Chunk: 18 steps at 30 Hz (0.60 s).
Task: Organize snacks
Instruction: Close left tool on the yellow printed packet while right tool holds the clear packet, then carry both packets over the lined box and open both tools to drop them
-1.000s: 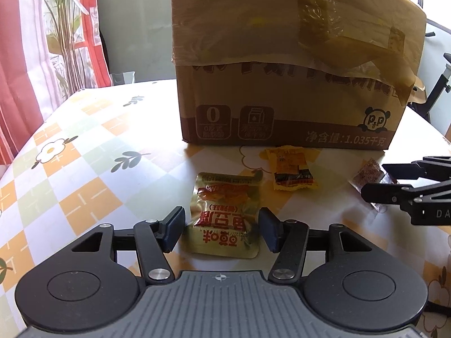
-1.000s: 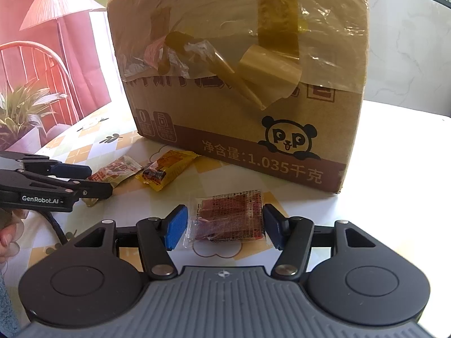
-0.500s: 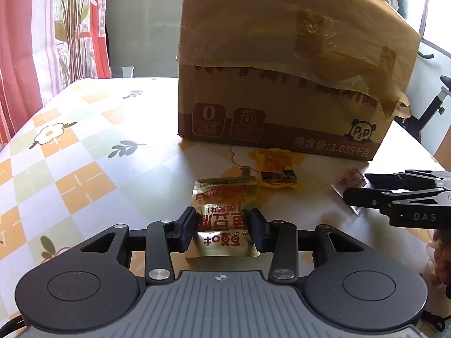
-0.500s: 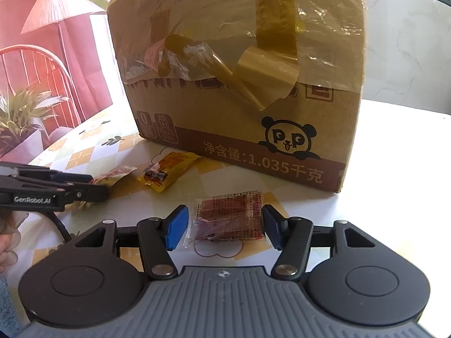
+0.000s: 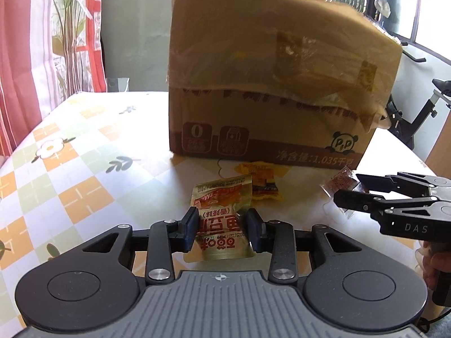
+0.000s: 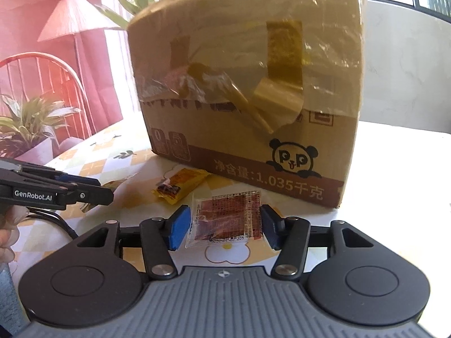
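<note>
Left-wrist view: the left gripper (image 5: 222, 232) has its jaws closing, the pads pressing both edges of a gold snack packet (image 5: 220, 222), which buckles between them; the packet's lower edge is hidden behind the gripper body. Beyond it lies a yellow snack packet (image 5: 263, 181), partly overlapped by the gold one and blurred, its print unreadable. The cardboard box (image 5: 267, 90) stands behind on the patterned tablecloth (image 5: 79, 169); whether its top is open cannot be told from here, and peeling tape (image 5: 352, 81) hides part of its lettering.

Right-wrist view: the right gripper (image 6: 224, 226) stands at a middling width, its fingers flanking a clear packet of reddish snack (image 6: 225, 218) that lies flat on the cloth just in front of the box. Whether the pads touch the packet's edges is hard to make out; a narrow gap seems to show at each side. The left gripper enters at the frame's left edge, its held packet hidden. A hand (image 5: 434, 264) is cut off at the left-wrist view's right border.
</note>
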### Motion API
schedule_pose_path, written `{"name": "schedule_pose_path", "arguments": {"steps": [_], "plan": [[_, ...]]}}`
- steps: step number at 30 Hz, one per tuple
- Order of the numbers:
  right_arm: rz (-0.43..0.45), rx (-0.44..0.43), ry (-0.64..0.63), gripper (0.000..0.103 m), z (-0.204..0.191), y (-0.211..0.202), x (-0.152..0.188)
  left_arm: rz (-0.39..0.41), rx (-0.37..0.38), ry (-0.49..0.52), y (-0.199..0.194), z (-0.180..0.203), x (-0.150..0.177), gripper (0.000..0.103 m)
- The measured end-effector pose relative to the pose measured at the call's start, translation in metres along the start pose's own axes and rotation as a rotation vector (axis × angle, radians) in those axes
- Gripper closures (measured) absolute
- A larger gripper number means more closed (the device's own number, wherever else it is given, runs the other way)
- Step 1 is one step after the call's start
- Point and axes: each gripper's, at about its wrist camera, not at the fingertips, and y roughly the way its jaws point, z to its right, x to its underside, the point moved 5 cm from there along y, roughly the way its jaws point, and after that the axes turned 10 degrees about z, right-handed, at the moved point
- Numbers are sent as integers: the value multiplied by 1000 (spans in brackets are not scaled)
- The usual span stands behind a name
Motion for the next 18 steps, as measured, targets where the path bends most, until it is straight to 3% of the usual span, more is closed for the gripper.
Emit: {"name": "schedule_pose_path", "arguments": {"steps": [9, 14, 18], "plan": [[74, -28, -55, 46, -16, -27, -27, 113, 20, 7, -27, 9, -39, 64], [187, -68, -56, 46, -23, -48, -71, 217, 43, 16, -46, 13, -82, 64], [275, -53, -80, 46, -22, -56, -117, 308, 70, 27, -55, 15, -130, 64]]}}
